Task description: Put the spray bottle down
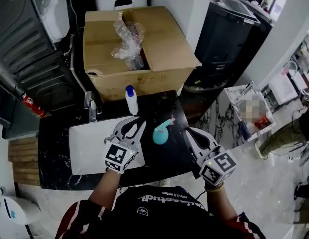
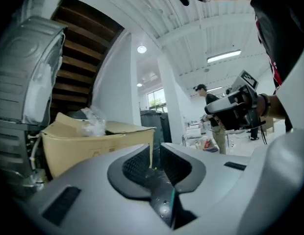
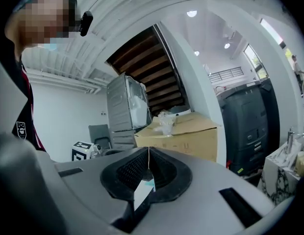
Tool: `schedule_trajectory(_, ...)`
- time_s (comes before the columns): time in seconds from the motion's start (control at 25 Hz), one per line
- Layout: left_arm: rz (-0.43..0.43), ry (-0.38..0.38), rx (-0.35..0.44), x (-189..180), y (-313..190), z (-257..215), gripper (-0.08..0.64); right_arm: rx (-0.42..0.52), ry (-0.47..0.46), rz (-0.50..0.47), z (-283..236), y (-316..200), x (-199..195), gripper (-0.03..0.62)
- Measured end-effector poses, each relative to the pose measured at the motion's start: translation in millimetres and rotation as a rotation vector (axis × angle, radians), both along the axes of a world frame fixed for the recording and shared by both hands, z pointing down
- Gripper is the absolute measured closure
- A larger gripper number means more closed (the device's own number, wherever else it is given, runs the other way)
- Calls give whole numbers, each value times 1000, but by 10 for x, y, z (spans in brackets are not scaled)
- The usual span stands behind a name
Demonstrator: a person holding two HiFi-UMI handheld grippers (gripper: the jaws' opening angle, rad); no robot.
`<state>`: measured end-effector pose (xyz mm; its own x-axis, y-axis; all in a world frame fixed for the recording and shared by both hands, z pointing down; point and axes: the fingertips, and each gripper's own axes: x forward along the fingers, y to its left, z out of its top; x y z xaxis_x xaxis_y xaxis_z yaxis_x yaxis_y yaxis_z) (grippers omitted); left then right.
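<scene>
Head view, mid-frame: spray bottle already down on worktop, gripped by neither gripper. Left gripper jaws narrowly apart, empty; right gripper jaws together. Next, probably: backing away without knocking it.

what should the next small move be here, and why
Probably just draw both grippers back from the counter. The teal spray bottle already rests on the black counter, and neither gripper is touching it. The left gripper has its jaws slightly apart with nothing between them. The right gripper has its jaws closed on nothing. The putting down looks done.
</scene>
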<state>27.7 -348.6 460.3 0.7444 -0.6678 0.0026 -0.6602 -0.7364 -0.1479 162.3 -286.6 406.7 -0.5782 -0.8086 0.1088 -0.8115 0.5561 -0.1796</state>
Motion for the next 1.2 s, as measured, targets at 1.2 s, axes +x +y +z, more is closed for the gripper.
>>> schedule_trajectory(1.2, -159, 116, -70, -2500, 918, -274, 545, 69, 30, -201, 85, 335, -2231, 554)
